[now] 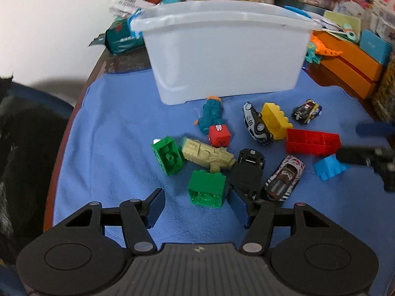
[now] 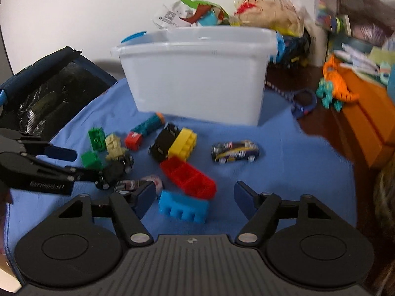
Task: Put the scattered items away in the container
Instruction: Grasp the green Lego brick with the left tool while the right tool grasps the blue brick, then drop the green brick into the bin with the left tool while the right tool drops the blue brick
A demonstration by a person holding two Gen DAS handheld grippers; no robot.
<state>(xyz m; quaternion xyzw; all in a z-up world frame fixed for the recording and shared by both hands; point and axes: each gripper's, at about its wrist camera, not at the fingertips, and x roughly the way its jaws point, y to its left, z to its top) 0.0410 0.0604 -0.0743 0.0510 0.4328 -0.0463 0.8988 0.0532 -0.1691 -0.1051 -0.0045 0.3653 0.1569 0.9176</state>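
Now both grippers line up first picks, jaws wide and empty.
Left gripper (image 1: pixel 196 208) faces the green block (image 1: pixel 207 188), lower centre; right gripper (image 2: pixel 195 197) the blue block (image 2: pixel 183 206); bin (image 1: pixel 222 49) waits up top.

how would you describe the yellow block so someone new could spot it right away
Start at the big white plastic bin at the back of the blue cloth, then look at the toys scattered in front of it. The yellow block lies towards the right of that pile, wedged between a white toy car and a long red block. It is the only yellow piece there.

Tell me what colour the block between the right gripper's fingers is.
Light blue block, clearest in the right wrist view.
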